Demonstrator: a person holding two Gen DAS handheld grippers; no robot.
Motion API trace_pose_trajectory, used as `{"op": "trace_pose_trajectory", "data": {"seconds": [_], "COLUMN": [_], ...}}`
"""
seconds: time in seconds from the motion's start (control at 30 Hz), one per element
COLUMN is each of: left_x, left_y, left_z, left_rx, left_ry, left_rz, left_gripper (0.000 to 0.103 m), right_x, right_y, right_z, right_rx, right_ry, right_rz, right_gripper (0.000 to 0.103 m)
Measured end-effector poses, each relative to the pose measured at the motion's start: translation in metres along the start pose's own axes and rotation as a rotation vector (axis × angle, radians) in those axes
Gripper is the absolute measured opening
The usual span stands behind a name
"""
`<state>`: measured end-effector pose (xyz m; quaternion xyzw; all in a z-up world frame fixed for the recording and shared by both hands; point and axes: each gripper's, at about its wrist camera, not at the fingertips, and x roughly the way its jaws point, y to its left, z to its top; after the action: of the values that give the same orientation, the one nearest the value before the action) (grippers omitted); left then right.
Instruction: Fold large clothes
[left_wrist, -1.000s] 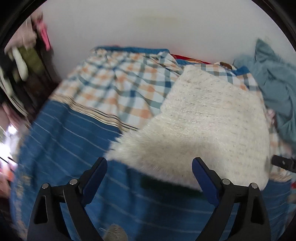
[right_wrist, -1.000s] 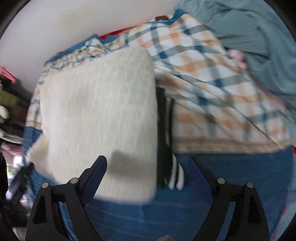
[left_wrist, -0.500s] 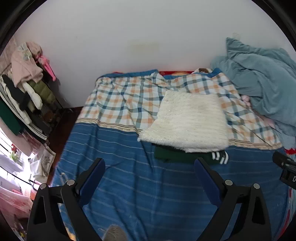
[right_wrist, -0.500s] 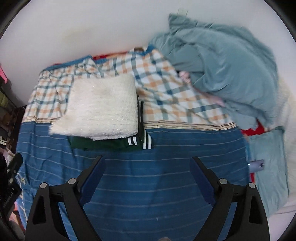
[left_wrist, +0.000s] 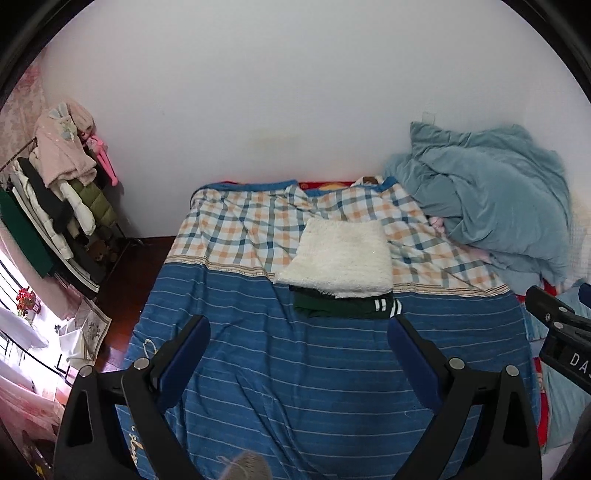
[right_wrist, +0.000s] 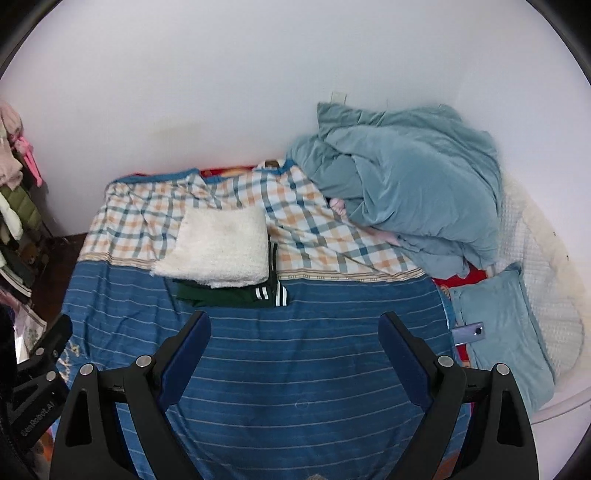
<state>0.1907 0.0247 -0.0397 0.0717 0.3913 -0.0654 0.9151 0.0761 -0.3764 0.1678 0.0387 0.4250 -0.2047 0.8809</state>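
Note:
A folded white fluffy garment (left_wrist: 341, 258) (right_wrist: 218, 254) lies on top of a folded dark green garment with white stripes (left_wrist: 347, 309) (right_wrist: 236, 293), stacked in the middle of the bed. My left gripper (left_wrist: 298, 334) hangs open above the blue striped sheet (left_wrist: 295, 376), well short of the stack, with nothing between its fingers. My right gripper (right_wrist: 295, 328) is open too, equally far back over the sheet (right_wrist: 295, 369) and empty. Each gripper shows at the other view's edge.
A crumpled grey-blue duvet (right_wrist: 406, 188) (left_wrist: 487, 206) is heaped at the bed's far right. A blue pillow (right_wrist: 502, 332) and a phone (right_wrist: 469, 331) lie at the right. A clothes rack (left_wrist: 51, 206) stands left of the bed, by the white wall.
Both grippers have pulled back and up from the white garment, which filled the views a second ago. The stack stays where it lay; both grippers remain open.

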Motion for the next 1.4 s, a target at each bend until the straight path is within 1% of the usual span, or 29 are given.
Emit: {"op": "trace_pose_trajectory", "data": {"seconds": [0.13,0.2,0.47,0.57,0.63,0.7,0.83,1.03,1.4], "left_x": [-0.033,-0.043,-0.073,-0.078,-0.082,-0.084,-0.090,-0.096,-0.099], "left_y": [0.002,0.003,0.004,0.003,0.003,0.002,0.004,0.004,0.002], "left_z": [-0.004,-0.005,-0.014,-0.016,-0.018,-0.018,-0.020,-0.022,-0.023], "left_rx": [-0.008,-0.015,-0.031,-0.031,-0.029,-0.027,-0.039,-0.045,-0.044], "left_ry": [-0.038,-0.048,-0.081,-0.098,-0.103,-0.111,-0.131,-0.141,-0.139], "left_rz": [-0.002,-0.004,-0.016,0.005,0.001,0.007,0.021,0.028,0.033], "left_gripper": [0.098,0.098,0.098,0.098,0.099,0.101,0.102,0.102,0.102], "right_x": [-0.046,-0.064,-0.114,-0.121,-0.124,-0.127,-0.131,-0.134,-0.130], "right_y": [-0.009,-0.013,-0.027,-0.029,-0.031,-0.032,-0.035,-0.037,-0.036], "right_z": [-0.011,-0.016,-0.034,-0.038,-0.038,-0.039,-0.038,-0.042,-0.036], "right_rx": [0.006,0.006,0.001,-0.011,-0.014,-0.014,-0.019,-0.017,-0.026], "right_ry": [-0.033,-0.045,-0.087,-0.104,-0.114,-0.124,-0.141,-0.136,-0.133], "right_rz": [0.011,0.017,0.012,0.001,-0.001,-0.006,0.001,0.010,0.038], "right_gripper": [0.094,0.094,0.093,0.094,0.098,0.098,0.098,0.099,0.099]}}
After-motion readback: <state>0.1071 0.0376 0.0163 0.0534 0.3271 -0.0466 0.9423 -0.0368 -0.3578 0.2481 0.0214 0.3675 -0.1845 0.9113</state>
